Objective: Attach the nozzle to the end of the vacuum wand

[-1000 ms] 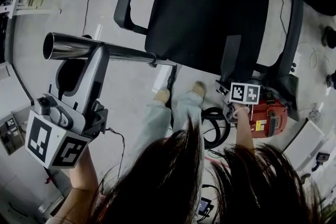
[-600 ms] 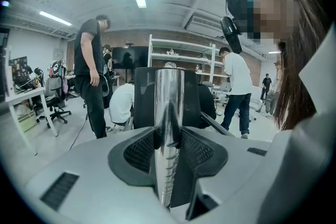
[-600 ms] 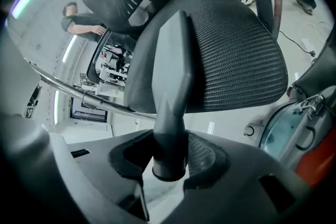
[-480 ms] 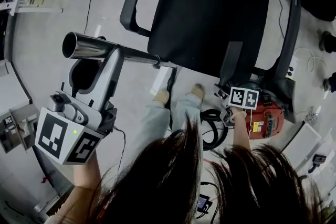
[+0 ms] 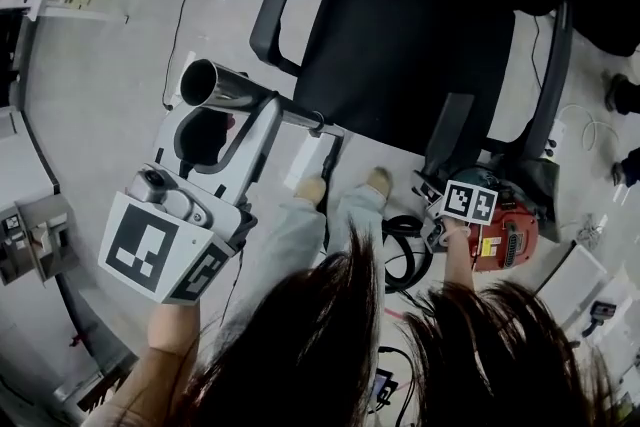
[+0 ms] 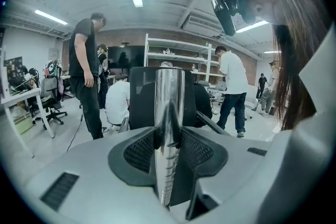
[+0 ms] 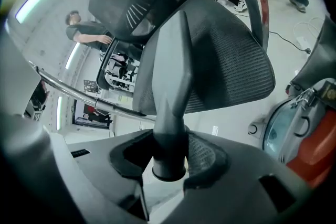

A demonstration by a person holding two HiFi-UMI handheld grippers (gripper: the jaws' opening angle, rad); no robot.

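Left gripper [image 6: 168,136] clamped on wand [image 6: 169,93] | right gripper [image 7: 169,157] pinching nozzle [image 7: 176,73] base | wand looks stiff, slick metal; nozzle probably light, rigid plastic: grip by collar

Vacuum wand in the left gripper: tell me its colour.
The wand is shiny silver metal; the left gripper view shows it best.

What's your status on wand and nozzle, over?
Left gripper shut on wand. Right gripper shut on nozzle. Not joined, well apart. Office chair close beside both.
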